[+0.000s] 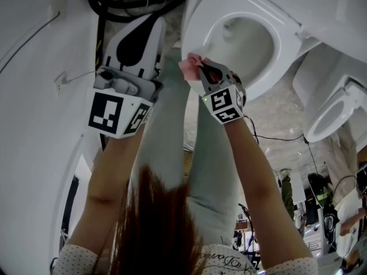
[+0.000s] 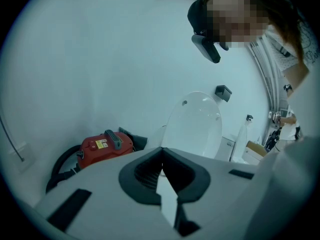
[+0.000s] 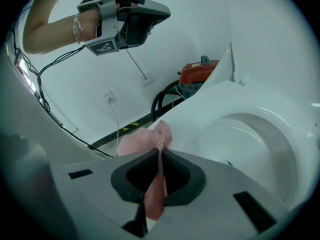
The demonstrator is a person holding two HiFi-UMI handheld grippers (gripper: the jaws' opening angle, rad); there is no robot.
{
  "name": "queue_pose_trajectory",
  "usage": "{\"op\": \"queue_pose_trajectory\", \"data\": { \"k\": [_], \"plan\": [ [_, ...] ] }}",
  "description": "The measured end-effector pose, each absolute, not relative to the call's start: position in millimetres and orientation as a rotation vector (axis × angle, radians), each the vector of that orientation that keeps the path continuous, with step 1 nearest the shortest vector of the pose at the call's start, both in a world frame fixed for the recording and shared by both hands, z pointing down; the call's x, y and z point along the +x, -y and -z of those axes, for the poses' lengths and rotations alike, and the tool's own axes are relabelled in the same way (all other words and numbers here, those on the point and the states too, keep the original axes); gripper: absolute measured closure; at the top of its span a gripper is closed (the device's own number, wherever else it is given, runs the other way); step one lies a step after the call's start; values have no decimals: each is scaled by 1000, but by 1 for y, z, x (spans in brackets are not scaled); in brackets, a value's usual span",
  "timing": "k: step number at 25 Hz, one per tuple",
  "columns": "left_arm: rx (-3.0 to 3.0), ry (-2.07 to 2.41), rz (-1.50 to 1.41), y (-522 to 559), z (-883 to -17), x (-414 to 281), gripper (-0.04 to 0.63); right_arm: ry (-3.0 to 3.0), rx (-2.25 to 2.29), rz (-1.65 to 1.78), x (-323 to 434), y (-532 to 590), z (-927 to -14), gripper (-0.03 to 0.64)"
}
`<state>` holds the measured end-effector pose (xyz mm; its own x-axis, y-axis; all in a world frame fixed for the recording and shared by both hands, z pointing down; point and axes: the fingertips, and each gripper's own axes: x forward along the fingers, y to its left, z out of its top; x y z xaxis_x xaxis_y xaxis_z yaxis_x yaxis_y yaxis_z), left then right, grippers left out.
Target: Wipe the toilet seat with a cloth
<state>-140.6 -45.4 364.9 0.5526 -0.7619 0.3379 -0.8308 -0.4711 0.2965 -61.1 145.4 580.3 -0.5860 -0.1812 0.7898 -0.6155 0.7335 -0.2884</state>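
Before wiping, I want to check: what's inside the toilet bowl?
Only bare white porcelain shows inside the bowl, with a shadowed opening on one side. The seat rim overhangs and covers the upper wall; whether water stands there cannot be told.

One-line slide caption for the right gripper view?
Right gripper, shut on a pink cloth, at the edge of the white toilet seat; left gripper raised behind.

Your left gripper view shows a plain white wall [image 2: 90,54], with a red vacuum cleaner [image 2: 106,146] at eight o'clock and a black hose [image 2: 61,166] curled beside it. In your head view a second toilet [image 1: 335,110] stands at three o'clock on speckled floor [image 1: 278,116], which a thin cable [image 1: 275,138] crosses.
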Motion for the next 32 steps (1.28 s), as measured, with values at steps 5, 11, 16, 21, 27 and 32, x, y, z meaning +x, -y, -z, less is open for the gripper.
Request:
{"op": "queue_pose_trajectory", "data": {
  "k": [5, 11, 16, 21, 27, 32],
  "plan": [
    [2362, 1298, -225, 45, -366, -143, 594, 2145, 680, -820, -60, -134, -579, 583],
    [2365, 1287, -231, 42, -366, -141, 594, 2139, 749, -843, -58, -119, -579, 583],
    [2369, 1282, -229, 43, -366, -141, 594, 2142, 759, -801, -57, -107, -578, 584],
    [2377, 1280, -234, 43, -365, -141, 594, 2131, 715, -682, -61, -101, -579, 584],
    [2374, 1275, -234, 39, -367, -139, 594, 2127, 661, -568, -72, -90, -576, 584],
    [2379, 1270, -238, 40, -366, -136, 594, 2182, 671, -558, -97, -67, -572, 586]
  ]
}}
